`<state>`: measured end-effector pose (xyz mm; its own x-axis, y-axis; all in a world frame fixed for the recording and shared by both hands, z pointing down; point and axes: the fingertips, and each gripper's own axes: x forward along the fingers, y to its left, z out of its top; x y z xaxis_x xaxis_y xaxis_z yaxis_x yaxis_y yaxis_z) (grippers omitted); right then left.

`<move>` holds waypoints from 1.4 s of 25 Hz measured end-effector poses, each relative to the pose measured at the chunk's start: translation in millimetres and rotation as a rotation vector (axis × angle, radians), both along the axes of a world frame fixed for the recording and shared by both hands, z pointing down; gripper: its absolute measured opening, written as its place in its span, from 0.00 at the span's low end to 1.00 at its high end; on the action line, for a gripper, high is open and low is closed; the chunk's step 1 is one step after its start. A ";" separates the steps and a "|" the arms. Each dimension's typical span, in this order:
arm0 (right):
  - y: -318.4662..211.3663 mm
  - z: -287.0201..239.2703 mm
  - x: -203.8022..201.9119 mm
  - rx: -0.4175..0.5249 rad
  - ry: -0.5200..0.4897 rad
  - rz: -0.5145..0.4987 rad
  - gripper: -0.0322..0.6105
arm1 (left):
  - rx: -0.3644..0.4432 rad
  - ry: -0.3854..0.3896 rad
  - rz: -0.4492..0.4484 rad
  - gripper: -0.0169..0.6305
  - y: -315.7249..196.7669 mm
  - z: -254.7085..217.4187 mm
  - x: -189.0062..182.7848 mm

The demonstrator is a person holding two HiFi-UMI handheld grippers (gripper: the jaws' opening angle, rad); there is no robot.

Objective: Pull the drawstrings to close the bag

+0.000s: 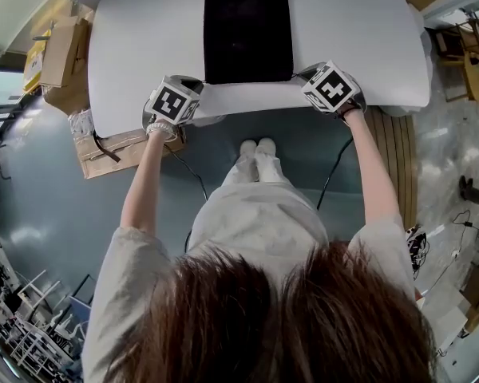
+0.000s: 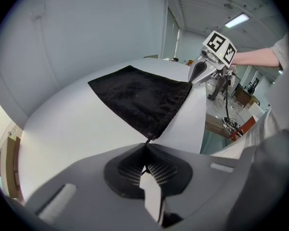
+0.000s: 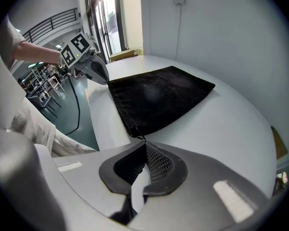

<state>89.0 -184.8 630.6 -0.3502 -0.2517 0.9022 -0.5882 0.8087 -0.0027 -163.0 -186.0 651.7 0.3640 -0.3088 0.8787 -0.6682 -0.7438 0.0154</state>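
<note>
Closest to the head camera is the person's brown hair (image 1: pixel 303 317), with both bare forearms reaching out toward the near edge of the white table (image 1: pixel 359 30). The person's pale shoes (image 1: pixel 255 147) show on the grey floor (image 1: pixel 56 190) between the arms.

Each hand carries a gripper topped by a cube with a black-and-white square marker, one on the left (image 1: pixel 174 100) and one on the right (image 1: pixel 329 86). These patterns are the only print that can be made out.

The left gripper (image 2: pixel 145 150) has its jaws pressed together on the left drawstring (image 2: pixel 149 139), a thin black cord coming out of the bag's near corner. The right gripper (image 3: pixel 144 146) is clamped the same way on the right drawstring (image 3: pixel 142 138) at the opposite corner.

Between them the black drawstring bag (image 1: pixel 247 30) lies flat on the table. Its hemmed mouth runs along the near edge and its body stretches away toward the far side.

Cardboard boxes (image 1: pixel 64 50) sit beyond the table's left end.
</note>
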 end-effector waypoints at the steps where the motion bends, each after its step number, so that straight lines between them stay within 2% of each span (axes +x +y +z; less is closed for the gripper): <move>1: -2.4 -3.7 -0.1 0.009 -0.005 0.000 0.07 | 0.002 0.011 -0.007 0.03 -0.8 -2.2 0.4; 15: -28.0 -58.2 2.1 0.134 -0.060 0.017 0.07 | 0.117 0.076 -0.061 0.03 -13.7 -44.2 -1.1; 19: -35.2 -72.1 3.6 0.171 -0.068 0.023 0.07 | 0.202 0.063 -0.063 0.03 -26.7 -72.6 -0.5; 25: -49.7 -91.7 2.1 0.213 -0.086 0.028 0.07 | 0.228 0.084 -0.095 0.03 -40.8 -93.3 -4.3; 29: -61.0 -108.0 1.5 0.249 -0.103 0.034 0.07 | 0.291 0.077 -0.103 0.03 -51.8 -114.0 -4.9; 35: -76.1 -132.8 2.3 0.311 -0.117 0.037 0.07 | 0.337 0.087 -0.110 0.03 -63.3 -133.6 -3.9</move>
<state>91.4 -260.9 497.7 -0.4328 -0.5230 0.7343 -0.6275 0.7595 0.1712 -166.9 -249.3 518.1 0.3809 -0.6173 0.6884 -0.7517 -0.6402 -0.1581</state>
